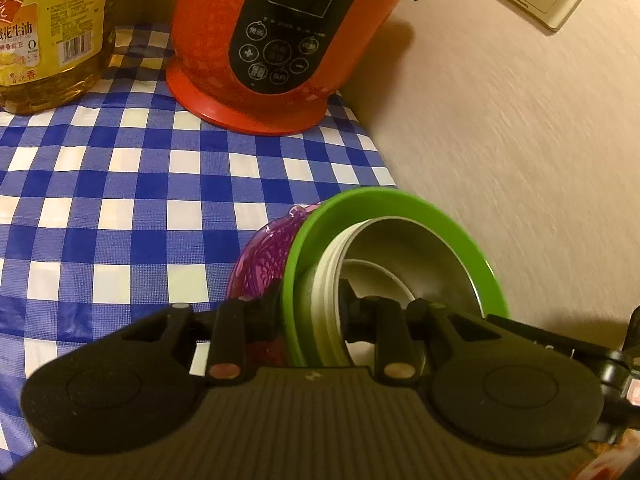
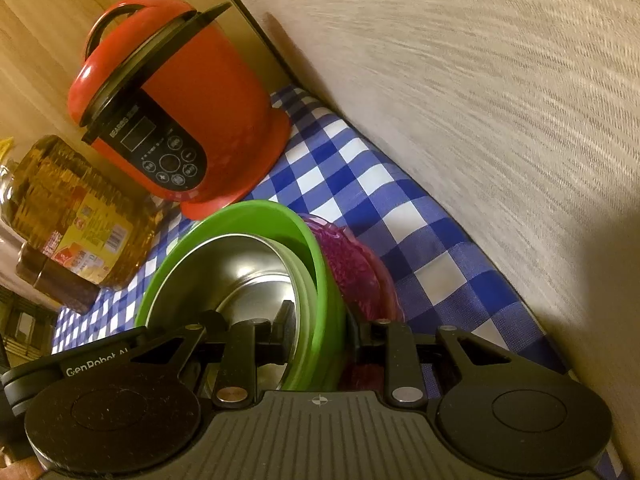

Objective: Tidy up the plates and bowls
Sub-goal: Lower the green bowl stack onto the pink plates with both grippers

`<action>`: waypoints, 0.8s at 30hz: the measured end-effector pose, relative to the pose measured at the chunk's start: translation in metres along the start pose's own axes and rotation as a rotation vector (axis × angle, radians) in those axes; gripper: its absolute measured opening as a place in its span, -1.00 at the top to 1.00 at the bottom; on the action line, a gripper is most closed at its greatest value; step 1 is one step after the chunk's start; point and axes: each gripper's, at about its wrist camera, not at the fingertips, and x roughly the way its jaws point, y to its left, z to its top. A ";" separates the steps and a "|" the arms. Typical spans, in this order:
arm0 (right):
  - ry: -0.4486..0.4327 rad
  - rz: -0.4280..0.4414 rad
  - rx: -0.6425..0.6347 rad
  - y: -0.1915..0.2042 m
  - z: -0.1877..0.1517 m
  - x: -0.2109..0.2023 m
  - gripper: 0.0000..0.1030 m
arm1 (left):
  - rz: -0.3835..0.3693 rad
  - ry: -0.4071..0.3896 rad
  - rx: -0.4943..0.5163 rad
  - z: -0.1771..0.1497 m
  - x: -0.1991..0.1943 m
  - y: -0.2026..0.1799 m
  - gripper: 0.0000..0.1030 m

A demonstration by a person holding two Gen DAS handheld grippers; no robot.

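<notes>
Between both grippers (image 1: 310,304) (image 2: 320,326), nested bowls (image 2: 240,264) stand gripped.

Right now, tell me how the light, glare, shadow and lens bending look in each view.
Left wrist view: warm dim light, the wall streaky and soft, the checked cloth curving with the fisheye. Right wrist view: tilted, a bright glare inside the steel bowl, a dark shadow on the wall at right, the cooker bowed.
</notes>
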 end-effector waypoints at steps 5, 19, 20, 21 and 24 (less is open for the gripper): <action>-0.040 0.011 -0.029 0.006 0.001 -0.008 -0.08 | -0.011 -0.033 0.012 0.000 -0.010 0.000 0.42; -0.073 0.014 -0.070 0.020 -0.005 -0.038 -0.11 | -0.011 -0.090 0.031 -0.009 -0.042 -0.006 0.24; -0.074 0.013 -0.072 0.021 -0.006 -0.041 -0.11 | -0.009 -0.095 0.030 -0.010 -0.045 -0.006 0.23; -0.075 0.012 -0.073 0.021 -0.007 -0.043 -0.11 | -0.009 -0.098 0.030 -0.011 -0.048 -0.007 0.22; -0.076 0.014 -0.080 0.023 -0.009 -0.051 -0.11 | -0.009 -0.106 0.042 -0.014 -0.056 -0.009 0.16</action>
